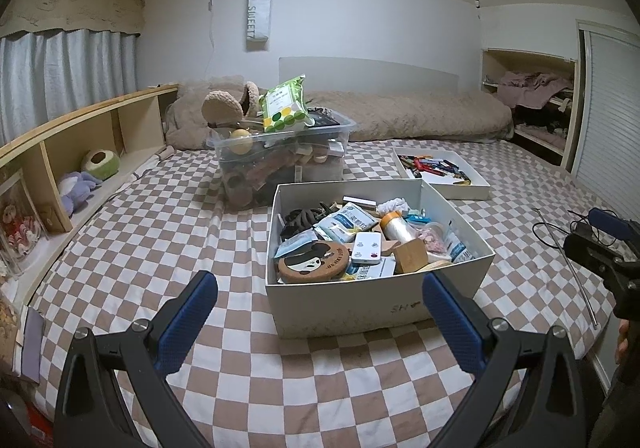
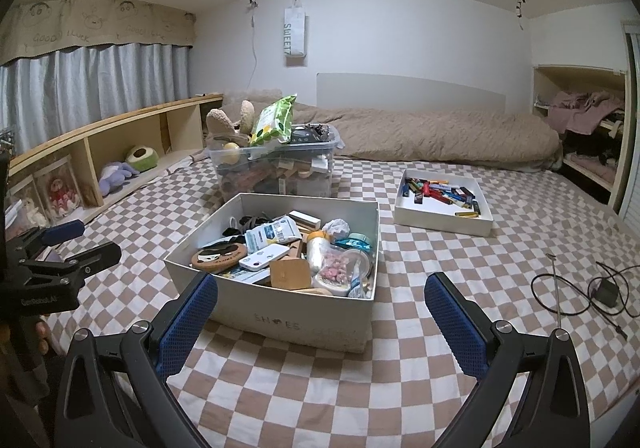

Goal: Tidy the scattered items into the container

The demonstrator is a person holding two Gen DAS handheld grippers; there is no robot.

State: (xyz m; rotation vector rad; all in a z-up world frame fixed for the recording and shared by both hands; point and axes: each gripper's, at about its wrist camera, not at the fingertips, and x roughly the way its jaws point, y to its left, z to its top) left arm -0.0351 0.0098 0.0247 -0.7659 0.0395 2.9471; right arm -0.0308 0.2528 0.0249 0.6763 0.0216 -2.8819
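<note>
Right wrist view: shoebox [image 2: 296,324] crammed with odds and ends, tray [image 2: 440,221] holds markers; both grippers [image 2: 320,312] [image 1: 320,312] wide open, empty.

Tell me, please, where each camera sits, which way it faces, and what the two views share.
Left wrist: sits on the left gripper, faces along the bed to the headboard wall; its open blue fingers show, and the right gripper at the right edge.
Right wrist: sits on the right gripper, faces the same way; its open fingers show, and the left gripper at the left edge.
Shared: the grey shoe box, clear bin and white tray.
</note>
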